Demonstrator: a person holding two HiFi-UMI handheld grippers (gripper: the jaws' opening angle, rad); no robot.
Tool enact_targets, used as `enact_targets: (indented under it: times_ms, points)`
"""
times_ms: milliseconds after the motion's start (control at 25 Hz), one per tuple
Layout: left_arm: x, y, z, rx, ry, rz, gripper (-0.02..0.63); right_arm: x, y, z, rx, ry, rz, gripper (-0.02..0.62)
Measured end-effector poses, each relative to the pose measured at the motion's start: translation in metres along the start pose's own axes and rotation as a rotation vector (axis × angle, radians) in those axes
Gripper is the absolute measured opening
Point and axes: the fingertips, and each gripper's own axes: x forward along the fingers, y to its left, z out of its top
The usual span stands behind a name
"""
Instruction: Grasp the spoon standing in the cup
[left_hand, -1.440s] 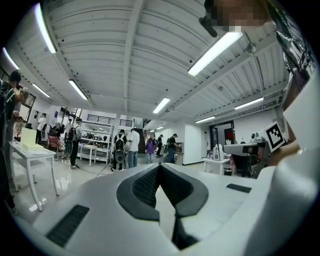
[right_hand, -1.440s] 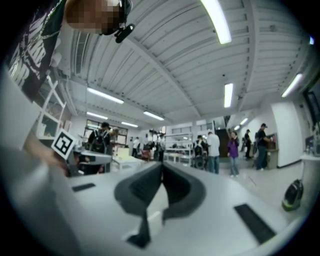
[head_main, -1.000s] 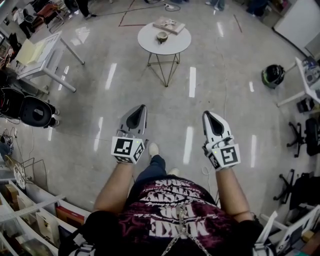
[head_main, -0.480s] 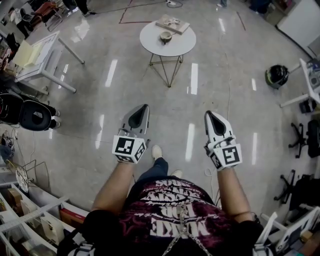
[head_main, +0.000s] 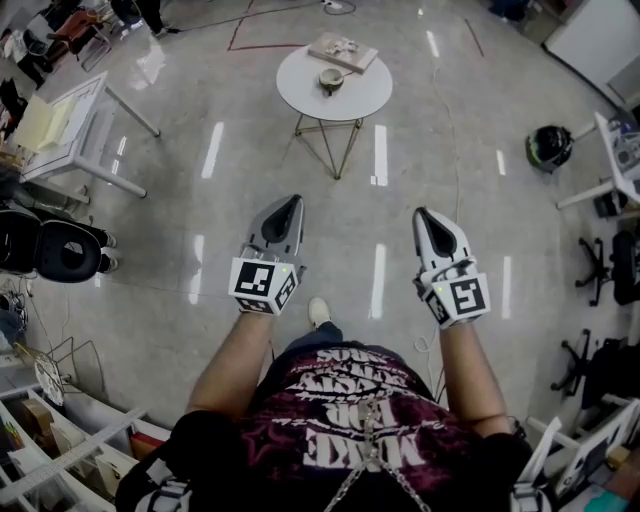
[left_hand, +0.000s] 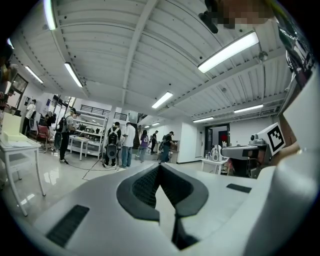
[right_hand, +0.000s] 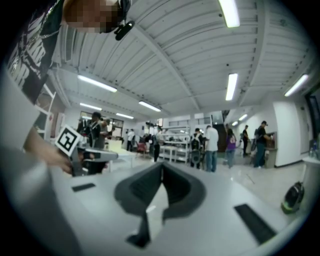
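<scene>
Left gripper (head_main: 283, 212) and right gripper (head_main: 433, 225) are closed, empty, well apart from the cup (head_main: 328, 78) on the round table (head_main: 300, 100); approach level; open one gripper before the spoon.

My left forearm (head_main: 233, 368) and right forearm (head_main: 470, 372) reach out ahead of me, bare, roughly parallel and well apart. The left gripper (head_main: 289, 202) points level and forward, jaws pressed together with nothing between them. The right gripper (head_main: 423, 214) is likewise level, jaws closed tip to tip, empty.
</scene>
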Motion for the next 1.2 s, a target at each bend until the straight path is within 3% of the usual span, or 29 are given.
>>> enact_targets:
  times_ms: [360,720,1200]
  points:
    - [0.018,0.021,0.008,-0.027,-0.004,-0.028,0.025,0.025,0.001,0.006,0.009,0.031,-0.012,0.032]
    - [0.025,0.044,0.000,-0.033,0.011,0.006,0.025,0.057,-0.002,0.008,0.006,0.037,0.014,0.031]
    - [0.082,0.013,-0.007,-0.001,0.054,-0.044,0.025,0.086,-0.041,-0.011,0.031,0.088,0.067,0.031]
